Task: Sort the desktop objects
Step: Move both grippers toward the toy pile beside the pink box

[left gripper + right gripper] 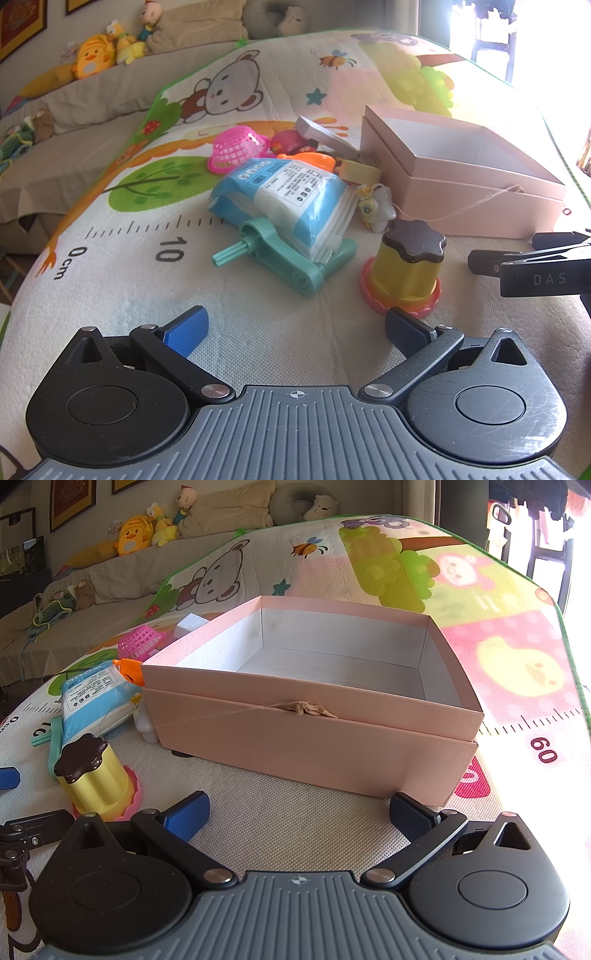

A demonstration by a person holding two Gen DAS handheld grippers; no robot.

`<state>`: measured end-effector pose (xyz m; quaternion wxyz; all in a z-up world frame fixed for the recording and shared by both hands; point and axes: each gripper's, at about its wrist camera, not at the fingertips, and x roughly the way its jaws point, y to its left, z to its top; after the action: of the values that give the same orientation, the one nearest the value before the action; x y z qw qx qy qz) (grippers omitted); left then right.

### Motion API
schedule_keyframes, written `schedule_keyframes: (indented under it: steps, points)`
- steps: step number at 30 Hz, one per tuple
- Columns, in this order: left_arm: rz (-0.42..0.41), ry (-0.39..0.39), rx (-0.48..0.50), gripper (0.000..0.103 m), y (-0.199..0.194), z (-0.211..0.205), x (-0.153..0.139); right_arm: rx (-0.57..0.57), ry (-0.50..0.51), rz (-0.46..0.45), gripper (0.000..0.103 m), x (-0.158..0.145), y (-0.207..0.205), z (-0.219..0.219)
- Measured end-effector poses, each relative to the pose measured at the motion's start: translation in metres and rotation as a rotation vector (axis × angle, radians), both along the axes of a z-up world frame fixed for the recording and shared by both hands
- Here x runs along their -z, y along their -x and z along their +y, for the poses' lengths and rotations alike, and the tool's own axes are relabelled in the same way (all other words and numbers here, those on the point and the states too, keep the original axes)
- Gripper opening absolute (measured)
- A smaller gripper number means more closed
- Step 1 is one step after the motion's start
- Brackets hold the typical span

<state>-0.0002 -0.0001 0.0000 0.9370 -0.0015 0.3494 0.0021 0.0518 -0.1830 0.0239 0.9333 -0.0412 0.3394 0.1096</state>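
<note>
The pink box [314, 738] stands right ahead of you; its open top is free to reach into. Left of the box, the yellow cup [96, 779] and wipes pack [284, 199] block the way

The open pink cardboard box [314, 734] sits on the cartoon play mat [258, 314], with the toy pile on its left. In the pile, the blue and white wipes pack [284, 195] lies on the teal plastic toy [295, 258]. The pink plastic basket [236, 147] lies behind the pack, and the yellow toy cup with a brown lid [410, 269] stands in front, near the box.
</note>
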Motion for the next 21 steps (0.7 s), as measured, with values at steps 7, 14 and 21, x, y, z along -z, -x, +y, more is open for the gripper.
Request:
schedule_keyframes:
  steps: [7,14,21]
  points:
    - [0.0,0.0,0.0,0.103,0.0,0.0,0.0,0.0,0.0,0.0,0.103,0.0,0.001,0.0]
    - [0.009,-0.005,0.002,0.103,0.0,0.0,0.0,0.0,0.0,0.0,0.103,0.0,0.002,0.0]
    - [0.051,-0.005,0.019,0.103,-0.01,0.003,-0.002,-0.015,-0.001,0.055,0.103,-0.002,0.013,0.001]
